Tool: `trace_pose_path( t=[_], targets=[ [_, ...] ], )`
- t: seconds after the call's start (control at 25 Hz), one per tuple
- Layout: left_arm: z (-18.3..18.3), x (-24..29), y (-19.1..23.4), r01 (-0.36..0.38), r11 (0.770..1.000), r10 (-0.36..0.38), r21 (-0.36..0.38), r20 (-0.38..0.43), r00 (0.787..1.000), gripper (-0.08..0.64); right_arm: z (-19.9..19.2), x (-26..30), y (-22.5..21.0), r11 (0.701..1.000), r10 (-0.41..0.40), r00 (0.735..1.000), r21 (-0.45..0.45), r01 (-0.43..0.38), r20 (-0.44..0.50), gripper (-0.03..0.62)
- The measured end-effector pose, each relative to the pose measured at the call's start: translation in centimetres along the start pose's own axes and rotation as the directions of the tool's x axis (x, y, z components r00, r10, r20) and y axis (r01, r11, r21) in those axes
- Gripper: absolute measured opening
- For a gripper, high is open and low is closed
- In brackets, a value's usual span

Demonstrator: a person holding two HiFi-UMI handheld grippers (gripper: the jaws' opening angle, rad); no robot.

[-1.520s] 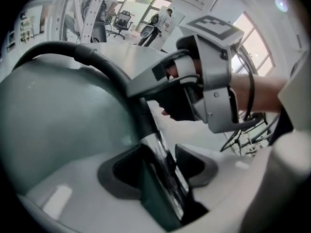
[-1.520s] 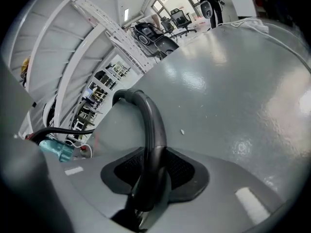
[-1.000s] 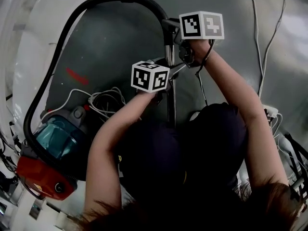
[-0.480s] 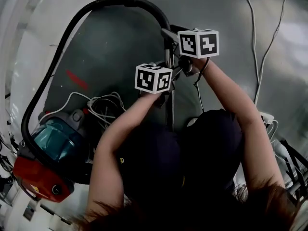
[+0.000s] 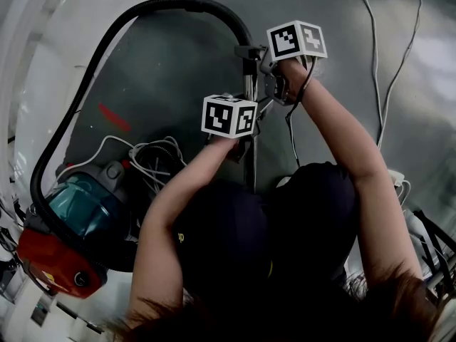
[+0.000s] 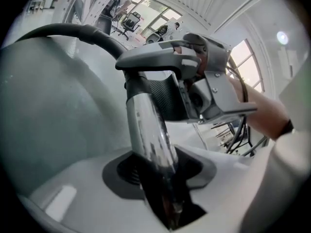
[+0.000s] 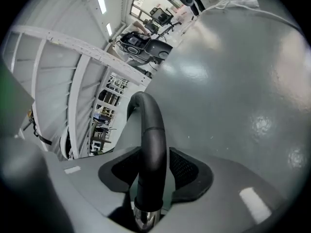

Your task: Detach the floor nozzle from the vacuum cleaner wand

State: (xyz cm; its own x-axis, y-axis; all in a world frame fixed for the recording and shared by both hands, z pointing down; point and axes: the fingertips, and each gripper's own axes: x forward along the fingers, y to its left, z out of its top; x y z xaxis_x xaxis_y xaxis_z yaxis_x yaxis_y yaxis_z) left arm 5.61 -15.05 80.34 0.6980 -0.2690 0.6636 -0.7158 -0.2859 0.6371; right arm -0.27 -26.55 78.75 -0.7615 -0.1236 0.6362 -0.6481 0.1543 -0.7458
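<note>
The left hand-held gripper had just closed and was pinching the chrome wand partway down. The right hand-held gripper had just been opening. Its jaws stood slack round the black hose end, which sat between them unpressed. The nozzle showed in no view, because the wand ran down out of sight behind the person's body.

With only one firm grip on smooth chrome, a pull could probably make the wand slide or twist in the pads. A hard tug might drag the hose and tip the canister. Working the joint unseen could also miss its catch.

The floor lay open ahead and to the right of the wand. On the left, the canister and a tangle of cables crowded in. A white cable ran further right.
</note>
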Motion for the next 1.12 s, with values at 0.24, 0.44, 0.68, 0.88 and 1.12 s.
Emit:
trace_pose_path(
  t=[0.24, 0.44, 0.68, 0.88, 1.12],
  targets=[
    [-0.1, 0.0, -0.1, 0.007, 1.000, -0.007, -0.004, 0.002, 1.000, 0.176, -0.5, 0.4, 0.6, 0.994, 0.100, 0.994, 0.043, -0.099, -0.031, 0.150],
    [-0.2, 0.1, 0.2, 0.002, 0.995, 0.000, -0.100, 0.018, 1.000, 0.146, -0.4, 0.5, 0.5, 0.995, 0.091, 0.996, 0.038, -0.091, -0.007, 0.147],
    [-0.6, -0.3, 0.3, 0.023, 0.973, -0.010, -0.228, 0.059, 0.998, 0.112, -0.7, 0.5, 0.9, 0.989, 0.144, 0.990, 0.034, -0.144, -0.001, 0.148],
    [-1.3, -0.4, 0.6, -0.028, 0.975, 0.038, -0.222, 0.040, 0.998, 0.109, -1.3, 0.6, 0.7, 0.991, 0.131, 0.991, 0.031, -0.131, -0.012, 0.147],
    [-2.9, -0.7, -2.1, 0.113, 0.964, -0.105, -0.243, 0.046, 0.993, 0.109, 2.1, -0.8, -0.4, 0.994, 0.102, 0.988, 0.021, -0.105, 0.119, 0.146]
  ],
)
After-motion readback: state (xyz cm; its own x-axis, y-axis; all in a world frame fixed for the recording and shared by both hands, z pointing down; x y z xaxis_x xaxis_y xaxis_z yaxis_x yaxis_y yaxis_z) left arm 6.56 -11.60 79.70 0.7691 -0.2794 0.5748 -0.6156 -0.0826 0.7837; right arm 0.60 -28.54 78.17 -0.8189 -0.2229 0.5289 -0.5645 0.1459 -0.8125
